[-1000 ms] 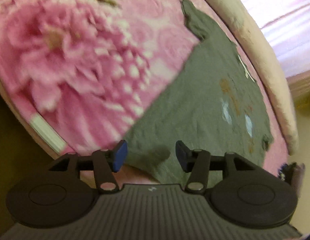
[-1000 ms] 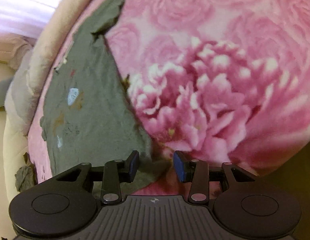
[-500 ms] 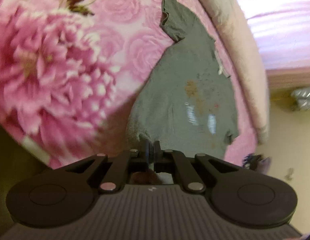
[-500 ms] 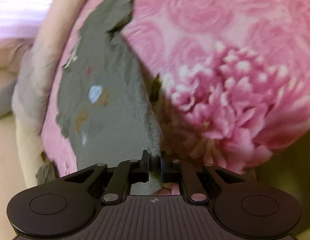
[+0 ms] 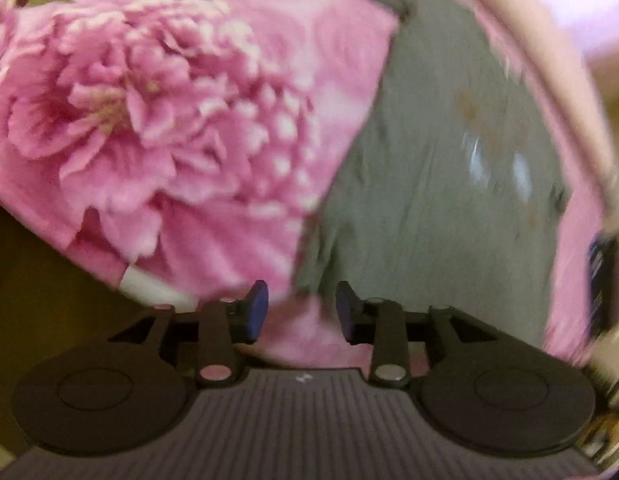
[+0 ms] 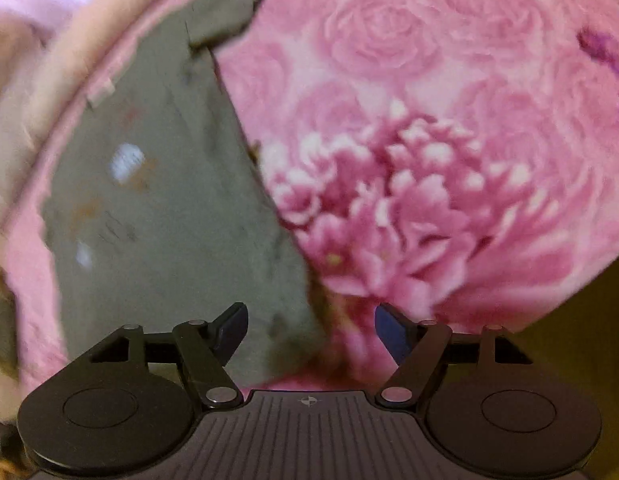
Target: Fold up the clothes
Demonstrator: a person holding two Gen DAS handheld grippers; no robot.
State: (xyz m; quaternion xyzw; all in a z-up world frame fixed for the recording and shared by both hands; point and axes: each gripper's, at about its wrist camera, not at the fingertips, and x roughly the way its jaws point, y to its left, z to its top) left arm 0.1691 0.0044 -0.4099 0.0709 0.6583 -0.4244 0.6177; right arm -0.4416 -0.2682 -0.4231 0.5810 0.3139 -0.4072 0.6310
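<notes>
- The grey printed cotton T-shirt (image 5: 429, 168) (image 6: 161, 208) lies flat on the pink rose-patterned fleece blanket (image 5: 169, 120) (image 6: 429, 140).
- Left tongs (image 5: 301, 312), released, sit at the shirt's 6 o'clock hem.
- Right tongs (image 6: 309, 328), released wider, straddle its 5 o'clock corner.

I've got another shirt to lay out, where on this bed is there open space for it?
The flowered pink blanket lies bare beside the grey T-shirt, from the shirt's long side edge across to the blanket's far edge. The strip between the shirt and the cream bolster is too narrow. Both tools, left and right, are open at the shirt's hem.
</notes>
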